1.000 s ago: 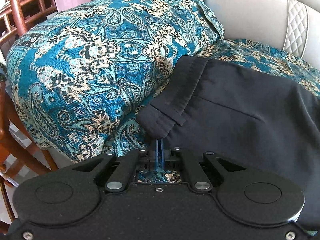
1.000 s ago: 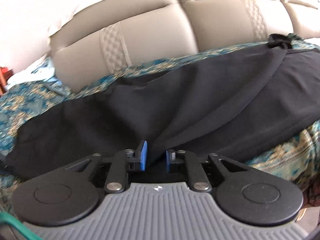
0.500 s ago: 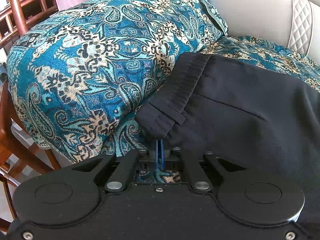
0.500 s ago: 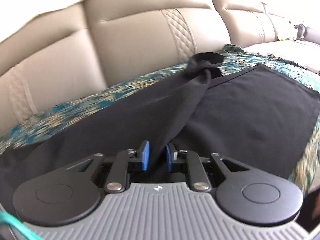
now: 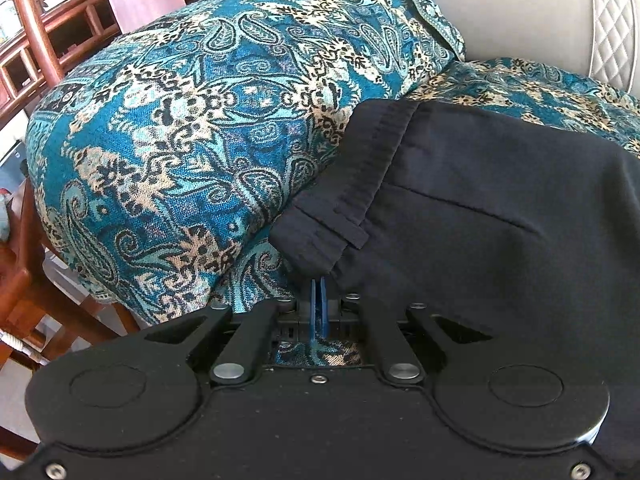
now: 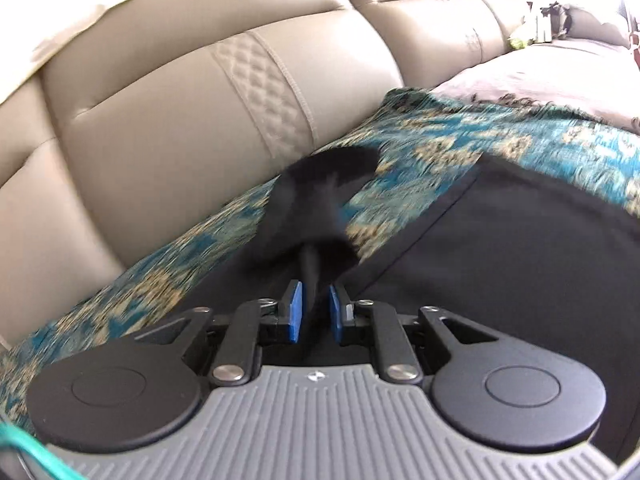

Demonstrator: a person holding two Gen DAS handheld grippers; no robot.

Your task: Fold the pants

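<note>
The black pants [image 5: 500, 216] lie on the patterned sofa cover [image 5: 180, 132], the left gripper [image 5: 319, 300] fingers pinching the waistband corner just ahead as an anchor, while the right gripper [image 6: 315, 312] fingers, part-spread, hold a bunched leg, apparently to fold it.

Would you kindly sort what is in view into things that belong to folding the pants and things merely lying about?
Belongs to the job:
- pants
- left gripper, shut at the waistband corner
- right gripper, pinching a bunch of pants cloth

Just lying about:
- paisley throw
- sofa back
- wooden chair
</note>
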